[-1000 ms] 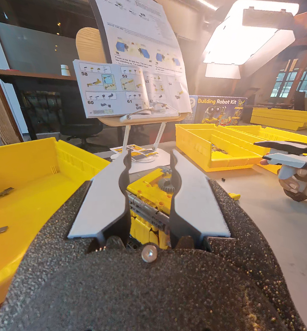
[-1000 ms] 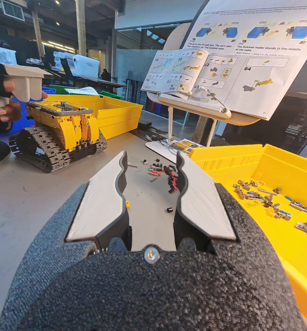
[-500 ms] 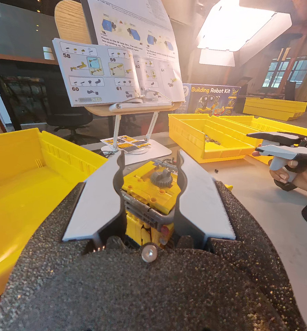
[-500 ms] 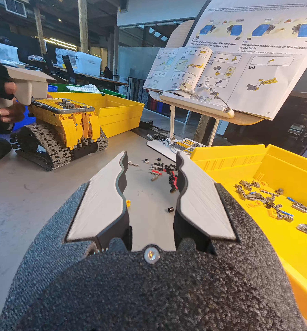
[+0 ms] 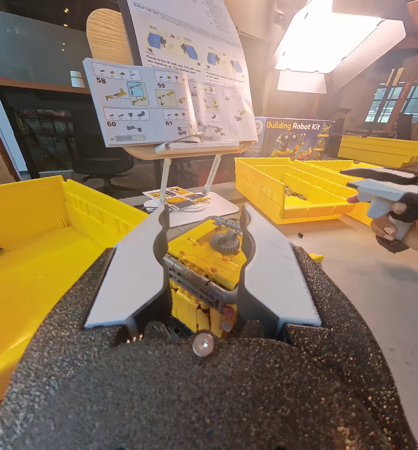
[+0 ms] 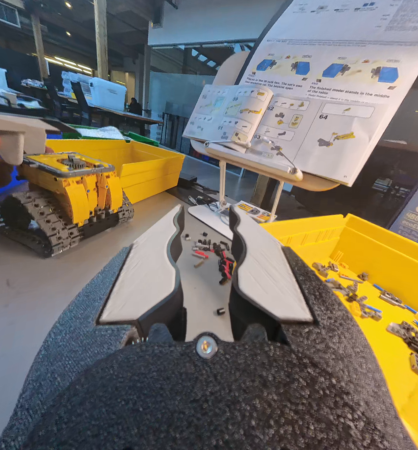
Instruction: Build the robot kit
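A yellow tracked brick model [image 5: 203,255] with a grey gear on top stands on the grey table. It also shows in the right wrist view [image 6: 69,190]. My left gripper [image 5: 204,214] is open, and its fingers straddle the model's top rear corner. I cannot tell whether they touch it. That gripper shows in the right wrist view [image 6: 20,138] at the model's top left. My right gripper [image 6: 206,219] is open with a narrow gap and empty. It hovers low over several small loose pins [image 6: 215,253] on the table, and shows in the left wrist view [image 5: 378,185] at the far right.
An open instruction booklet [image 5: 154,104] rests on a white stand behind the model. A yellow bin [image 5: 32,219] lies at the left. Another yellow bin [image 6: 373,243] at the right holds several small parts [image 6: 361,299]. More yellow bins [image 5: 288,194] and a kit box [image 5: 295,138] stand behind.
My left gripper's fingers have spread wider and sit lower around the model. My right gripper has moved forward toward the loose pins and its fingers have narrowed.
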A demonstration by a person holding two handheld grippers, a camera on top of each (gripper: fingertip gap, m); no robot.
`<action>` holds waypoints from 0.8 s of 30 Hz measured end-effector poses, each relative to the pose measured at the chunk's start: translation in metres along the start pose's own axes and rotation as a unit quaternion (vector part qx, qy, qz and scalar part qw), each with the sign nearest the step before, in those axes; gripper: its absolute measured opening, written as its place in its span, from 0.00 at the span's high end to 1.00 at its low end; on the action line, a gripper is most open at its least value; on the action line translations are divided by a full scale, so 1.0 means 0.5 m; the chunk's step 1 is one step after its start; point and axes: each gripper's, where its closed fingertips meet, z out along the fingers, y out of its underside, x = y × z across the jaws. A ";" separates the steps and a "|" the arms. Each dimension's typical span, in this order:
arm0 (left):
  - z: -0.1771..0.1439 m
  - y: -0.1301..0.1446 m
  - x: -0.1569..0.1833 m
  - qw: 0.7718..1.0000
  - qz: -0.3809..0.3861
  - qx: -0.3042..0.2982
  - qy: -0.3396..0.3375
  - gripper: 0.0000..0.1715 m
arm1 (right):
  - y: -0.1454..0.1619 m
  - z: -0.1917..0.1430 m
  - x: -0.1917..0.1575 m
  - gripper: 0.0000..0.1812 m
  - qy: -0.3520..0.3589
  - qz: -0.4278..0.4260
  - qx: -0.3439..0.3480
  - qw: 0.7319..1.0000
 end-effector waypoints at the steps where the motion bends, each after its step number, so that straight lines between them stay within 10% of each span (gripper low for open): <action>1: -0.001 -0.002 0.000 1.000 -0.003 0.003 0.001 0.66 | -0.017 0.018 0.000 0.82 -0.003 0.002 0.004 1.000; 11: 0.001 0.001 0.014 1.000 0.007 0.004 0.009 0.67 | -0.190 0.351 0.020 0.94 -0.002 -0.023 0.042 0.999; 17: 0.003 0.005 0.016 1.000 0.016 0.002 0.011 0.68 | -0.173 0.531 0.086 0.96 0.030 -0.038 0.013 0.999; 24: 0.001 0.003 0.010 0.999 0.024 0.013 0.019 0.68 | -0.124 0.592 0.118 1.00 0.052 -0.076 0.000 0.996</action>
